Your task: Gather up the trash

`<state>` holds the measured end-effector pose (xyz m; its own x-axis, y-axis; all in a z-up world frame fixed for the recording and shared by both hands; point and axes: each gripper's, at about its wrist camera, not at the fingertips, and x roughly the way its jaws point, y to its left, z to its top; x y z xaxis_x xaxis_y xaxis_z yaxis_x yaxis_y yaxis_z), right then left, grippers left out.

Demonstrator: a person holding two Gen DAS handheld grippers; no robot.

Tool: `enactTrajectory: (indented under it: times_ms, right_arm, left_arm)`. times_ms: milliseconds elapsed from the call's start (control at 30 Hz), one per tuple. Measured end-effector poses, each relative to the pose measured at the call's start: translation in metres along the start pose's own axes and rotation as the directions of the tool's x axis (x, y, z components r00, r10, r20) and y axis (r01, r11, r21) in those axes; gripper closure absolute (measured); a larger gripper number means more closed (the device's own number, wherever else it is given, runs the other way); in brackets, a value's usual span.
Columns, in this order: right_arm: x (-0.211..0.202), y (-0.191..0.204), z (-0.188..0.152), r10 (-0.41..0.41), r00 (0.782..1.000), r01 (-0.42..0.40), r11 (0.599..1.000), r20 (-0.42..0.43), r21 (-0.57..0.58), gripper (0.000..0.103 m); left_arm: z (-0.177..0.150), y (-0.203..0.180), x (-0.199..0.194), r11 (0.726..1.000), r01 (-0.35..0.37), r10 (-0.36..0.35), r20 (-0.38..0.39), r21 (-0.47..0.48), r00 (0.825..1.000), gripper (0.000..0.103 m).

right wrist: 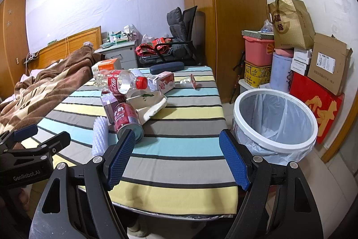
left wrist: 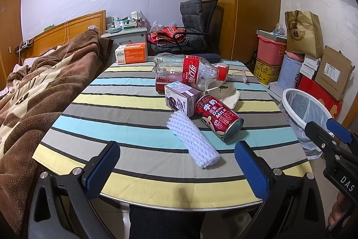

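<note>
Both claws, L & R, wide apart, empty, above table.

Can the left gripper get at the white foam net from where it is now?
Probably yes. The left gripper is open with the foam net lying just ahead between its fingers, nothing on top; the milk can lies close beside it.
</note>
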<state>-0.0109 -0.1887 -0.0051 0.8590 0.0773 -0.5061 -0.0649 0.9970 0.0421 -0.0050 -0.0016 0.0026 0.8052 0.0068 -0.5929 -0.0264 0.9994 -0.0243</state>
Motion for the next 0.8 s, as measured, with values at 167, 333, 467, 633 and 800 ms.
enactTrajectory:
  times_ms: [167, 333, 467, 633, 800]
  right_arm:
    - [0.0001, -0.0002, 0.0, 0.0, 1.0, 0.0, 1.0, 0.001, 0.0, 0.024]
    - [0.0003, 0.0004, 0.0003, 0.001, 1.0, -0.001, 1.0, 0.001, -0.002, 0.024]
    - [0.001, -0.0018, 0.0009, -0.002, 1.0, 0.002, 1.0, 0.002, 0.0, 0.024]
    - [0.0009, -0.0018, 0.0009, -0.001, 1.0, 0.001, 1.0, 0.001, -0.001, 0.024]
    - [0.0016, -0.0027, 0.0014, -0.003, 1.0, 0.003, 1.0, 0.002, -0.003, 0.024]
  left_arm:
    - [-0.0002, 0.0003, 0.0003, 1.0, 0.002, -0.002, -0.003, 0.0, 1.0, 0.0]
    - [0.0001, 0.0005, 0.0004, 1.0, 0.002, -0.002, -0.003, 0.0, 1.0, 0.0]
    - [0.0001, 0.0009, 0.0005, 1.0, 0.003, -0.003, -0.004, 0.001, 1.0, 0.0]
    - [0.0018, 0.0028, 0.0001, 1.0, -0.001, 0.001, -0.001, 0.002, 1.0, 0.0]
    - [0.0028, 0.0036, 0.0009, 1.0, -0.004, 0.004, -0.004, 0.004, 1.0, 0.0]
